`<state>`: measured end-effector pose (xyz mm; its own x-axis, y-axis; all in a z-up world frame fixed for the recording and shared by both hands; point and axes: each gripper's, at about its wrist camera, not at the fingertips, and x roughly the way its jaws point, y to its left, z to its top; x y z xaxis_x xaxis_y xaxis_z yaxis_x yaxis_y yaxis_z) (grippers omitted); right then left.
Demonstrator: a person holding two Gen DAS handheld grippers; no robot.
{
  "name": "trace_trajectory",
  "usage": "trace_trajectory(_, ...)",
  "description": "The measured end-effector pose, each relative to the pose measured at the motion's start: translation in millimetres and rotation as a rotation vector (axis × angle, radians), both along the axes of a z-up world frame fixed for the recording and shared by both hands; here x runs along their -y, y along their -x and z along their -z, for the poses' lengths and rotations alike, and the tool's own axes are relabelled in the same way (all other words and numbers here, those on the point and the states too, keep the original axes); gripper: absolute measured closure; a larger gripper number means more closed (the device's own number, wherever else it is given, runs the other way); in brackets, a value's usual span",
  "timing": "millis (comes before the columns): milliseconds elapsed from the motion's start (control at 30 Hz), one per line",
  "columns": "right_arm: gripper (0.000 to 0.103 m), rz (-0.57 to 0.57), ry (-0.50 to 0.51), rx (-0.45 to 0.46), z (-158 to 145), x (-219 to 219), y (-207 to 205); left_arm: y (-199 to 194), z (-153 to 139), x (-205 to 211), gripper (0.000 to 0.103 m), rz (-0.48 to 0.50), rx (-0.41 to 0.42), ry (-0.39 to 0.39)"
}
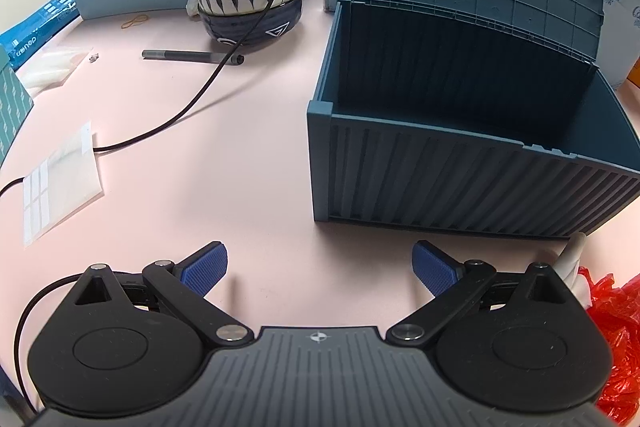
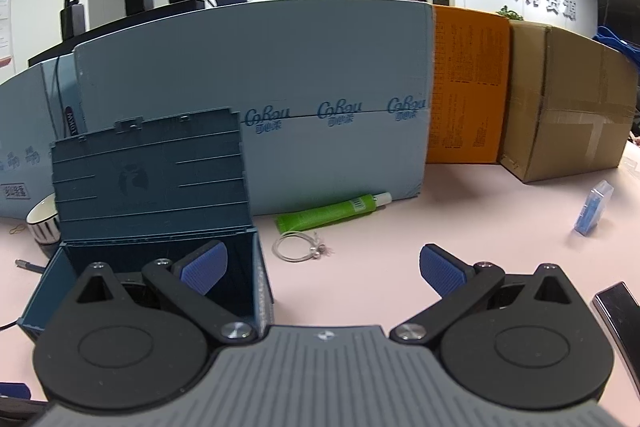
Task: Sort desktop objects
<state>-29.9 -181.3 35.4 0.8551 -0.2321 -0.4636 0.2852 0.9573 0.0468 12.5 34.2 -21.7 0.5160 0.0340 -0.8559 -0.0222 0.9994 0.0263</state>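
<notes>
Blue ribbed plastic bin [image 1: 460,183] is sitting open; both grippers, left [image 1: 320,267] and right [image 2: 323,269], are hanging spread and empty; I'm picking the green tube [image 2: 332,213] next.

The crinkled red plastic bag [image 1: 616,339] runs off the edge at four o'clock. The open dark-blue ribbed plastic storage box [image 2: 160,187] hides most of the striped ceramic bowl [image 2: 40,223] at nine o'clock.
</notes>
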Motion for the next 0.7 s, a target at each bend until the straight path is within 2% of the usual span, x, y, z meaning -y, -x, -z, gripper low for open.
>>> trace_trajectory(367,0.0,-0.015,-0.031,0.042,-1,-3,6,0,-1,-4,0.004,-0.004,0.01,0.003)
trace_trajectory(700,0.0,0.001,-0.043,0.008,5,8,10,4,1,2,0.004,-0.014,0.008,0.017)
